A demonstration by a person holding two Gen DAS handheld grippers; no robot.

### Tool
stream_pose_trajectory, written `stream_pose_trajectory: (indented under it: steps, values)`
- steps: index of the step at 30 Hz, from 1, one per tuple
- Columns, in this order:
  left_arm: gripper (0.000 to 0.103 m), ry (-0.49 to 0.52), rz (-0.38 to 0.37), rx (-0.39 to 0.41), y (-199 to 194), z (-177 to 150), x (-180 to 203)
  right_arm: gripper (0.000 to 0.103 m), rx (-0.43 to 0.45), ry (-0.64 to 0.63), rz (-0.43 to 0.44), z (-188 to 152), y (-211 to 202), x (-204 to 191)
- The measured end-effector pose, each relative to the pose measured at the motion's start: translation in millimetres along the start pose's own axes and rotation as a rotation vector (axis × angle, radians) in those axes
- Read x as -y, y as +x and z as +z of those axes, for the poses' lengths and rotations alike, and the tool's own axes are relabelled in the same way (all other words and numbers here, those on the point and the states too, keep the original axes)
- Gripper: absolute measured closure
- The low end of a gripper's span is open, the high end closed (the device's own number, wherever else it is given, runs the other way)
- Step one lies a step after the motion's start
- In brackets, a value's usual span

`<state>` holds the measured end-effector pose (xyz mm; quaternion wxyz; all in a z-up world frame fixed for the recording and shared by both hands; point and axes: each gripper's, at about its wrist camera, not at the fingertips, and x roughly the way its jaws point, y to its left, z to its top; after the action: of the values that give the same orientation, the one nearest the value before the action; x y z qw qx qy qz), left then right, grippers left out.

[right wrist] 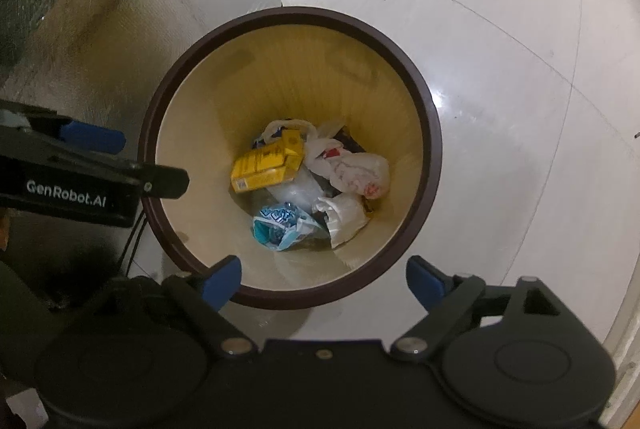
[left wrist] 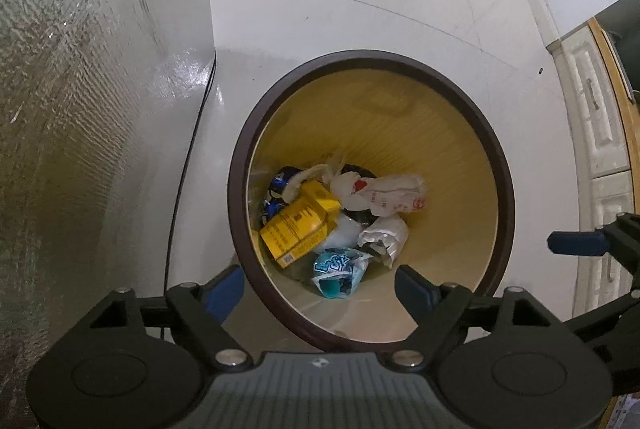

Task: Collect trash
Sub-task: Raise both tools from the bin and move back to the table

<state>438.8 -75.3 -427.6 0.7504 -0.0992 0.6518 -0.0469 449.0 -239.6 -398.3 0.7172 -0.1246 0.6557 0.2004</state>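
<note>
A round bin with a dark brown rim [left wrist: 480,117] [right wrist: 424,97] and a yellow inside stands on the floor below both grippers. At its bottom lie a yellow carton [left wrist: 298,225] [right wrist: 266,169], a blue-and-white wrapper [left wrist: 340,271] [right wrist: 280,223], crumpled white plastic bags [left wrist: 392,195] [right wrist: 356,171] and a white paper wad [left wrist: 386,237] [right wrist: 342,215]. My left gripper [left wrist: 320,293] hangs over the bin's near rim, open and empty. My right gripper [right wrist: 324,281] is likewise open and empty above the rim. The left gripper's blue-padded fingers [right wrist: 92,139] show at the left of the right wrist view.
A silvery foil-covered surface [left wrist: 80,89] [right wrist: 80,9] rises to the left of the bin, with a thin dark cable [left wrist: 188,165] along its foot. Pale floor tiles [left wrist: 360,1] [right wrist: 500,69] spread beyond the bin. White cabinet doors [left wrist: 596,125] stand at the right.
</note>
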Motion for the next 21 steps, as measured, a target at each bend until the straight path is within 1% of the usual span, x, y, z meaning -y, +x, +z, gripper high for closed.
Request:
stream_pose_trajectory:
  steps: [4,6,10,13,17,21]
  values:
    - [0.01,0.018,0.027,-0.001,-2,1,-1,0.005,0.02,0.024,0.007,-2,-3,2]
    - [0.006,0.022,0.039,-0.002,-3,2,-1,0.001,0.038,0.034,0.012,-4,-6,3]
    - [0.001,0.04,0.064,-0.006,-9,2,-2,0.0,0.044,0.039,0.008,-7,-9,5]
    - [0.0,0.054,0.071,0.002,-16,2,0,0.0,0.058,0.044,-0.004,-9,-16,7]
    - [0.0,0.067,0.056,0.003,-27,-1,4,0.0,0.078,0.081,-0.004,-14,-28,11]
    - [0.0,0.096,0.068,0.014,-42,-6,10,0.0,0.095,0.079,-0.024,-18,-42,12]
